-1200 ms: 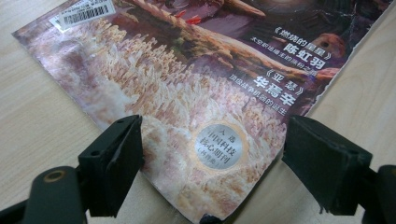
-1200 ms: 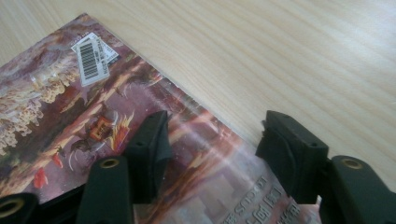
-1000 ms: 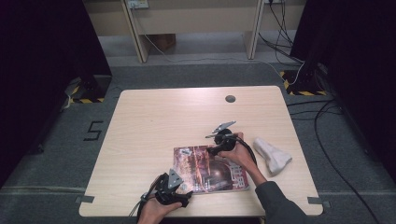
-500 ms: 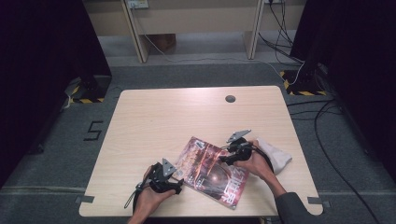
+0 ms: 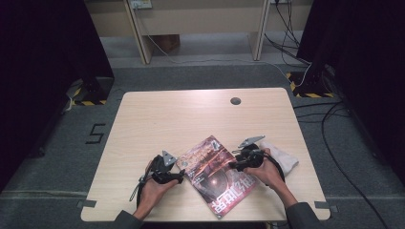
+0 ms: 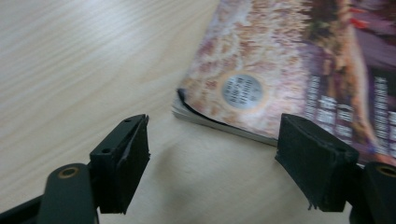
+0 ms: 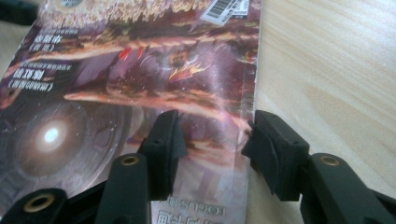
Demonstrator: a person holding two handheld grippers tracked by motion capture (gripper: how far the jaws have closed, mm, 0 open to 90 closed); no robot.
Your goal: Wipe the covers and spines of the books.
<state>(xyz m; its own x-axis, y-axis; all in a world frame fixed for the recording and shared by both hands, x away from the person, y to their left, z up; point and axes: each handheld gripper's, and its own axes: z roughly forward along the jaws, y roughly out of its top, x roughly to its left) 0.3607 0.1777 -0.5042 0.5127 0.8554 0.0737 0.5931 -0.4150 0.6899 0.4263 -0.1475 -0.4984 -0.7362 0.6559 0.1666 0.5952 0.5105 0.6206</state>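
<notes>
High view: one magazine [image 5: 216, 174], one white cloth [image 5: 284, 156], two grippers.

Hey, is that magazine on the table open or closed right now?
Closed. The magazine lies flat on the table with its cover up; in the left gripper view its page edges sit stacked under the cover.

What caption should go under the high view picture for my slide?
Two hand-held grippers, left gripper and right gripper, flank a magazine lying askew on a wooden table, white cloth nearby.
</notes>
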